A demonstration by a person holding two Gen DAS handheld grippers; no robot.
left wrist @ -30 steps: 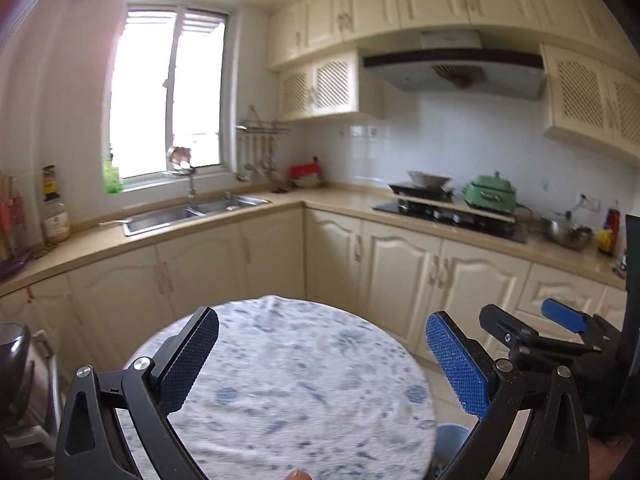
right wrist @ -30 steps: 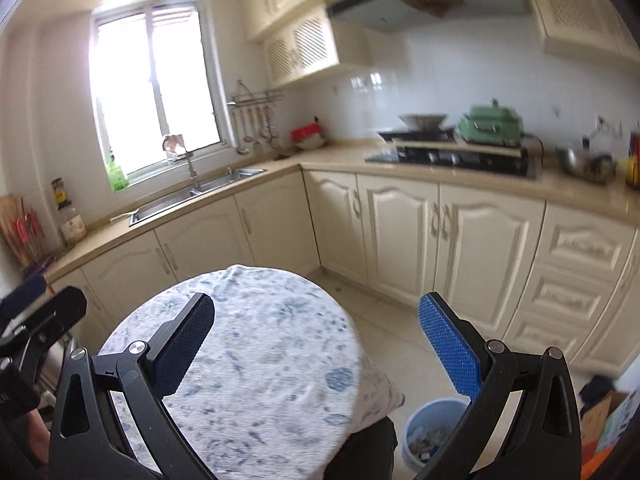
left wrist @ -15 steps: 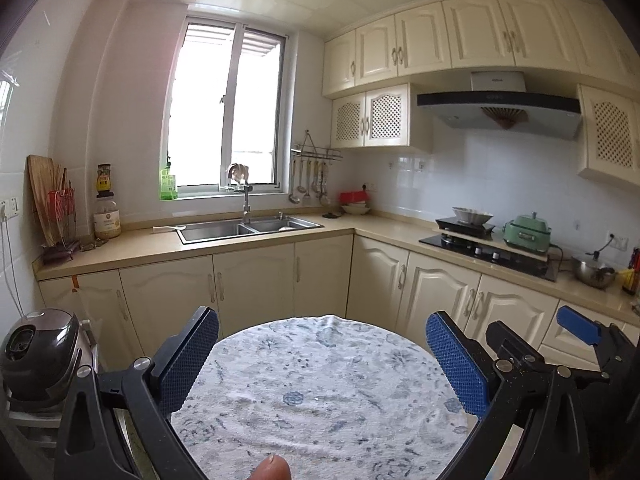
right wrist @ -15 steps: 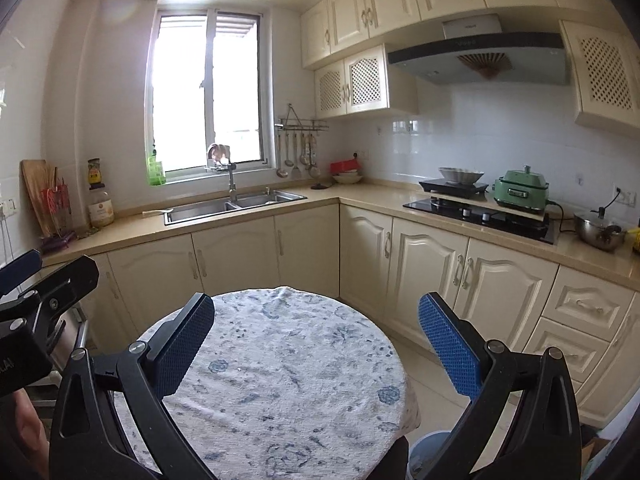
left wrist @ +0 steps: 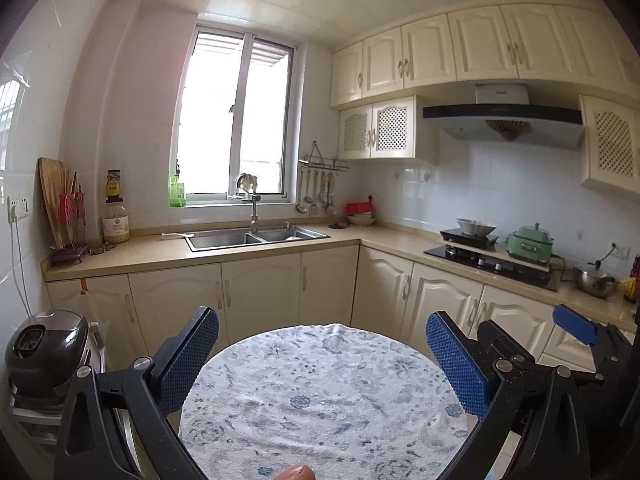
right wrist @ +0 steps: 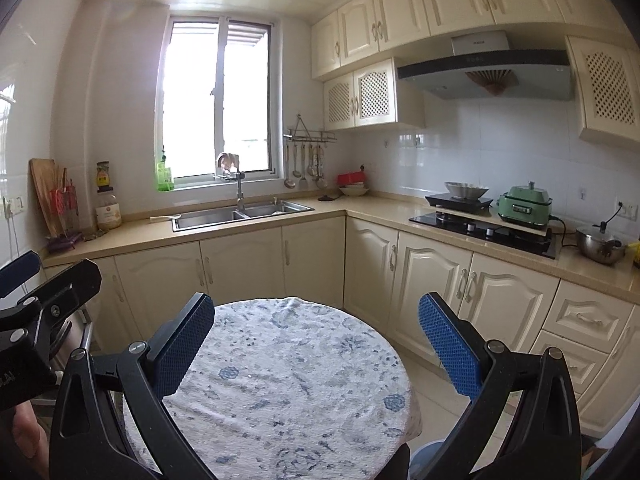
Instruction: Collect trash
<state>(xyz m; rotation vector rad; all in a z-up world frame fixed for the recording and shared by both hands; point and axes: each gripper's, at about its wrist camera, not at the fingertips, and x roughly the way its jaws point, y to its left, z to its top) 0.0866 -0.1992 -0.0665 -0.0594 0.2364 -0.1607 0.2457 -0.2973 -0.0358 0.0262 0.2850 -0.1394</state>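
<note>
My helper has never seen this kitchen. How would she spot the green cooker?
Find the range hood; beneath it is the black hob. The green cooker sits at its right end, the only mint-green, lidded pot beside a bare steel bowl.

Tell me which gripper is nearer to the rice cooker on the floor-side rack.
Left. The left gripper hovers over the round table right beside the rice cooker; the right gripper is on the far side of the left one, farther from it.

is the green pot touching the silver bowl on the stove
Apart. The right wrist view shows the green pot and the silver bowl side by side on the stove, with white wall tile visible between them.
</note>
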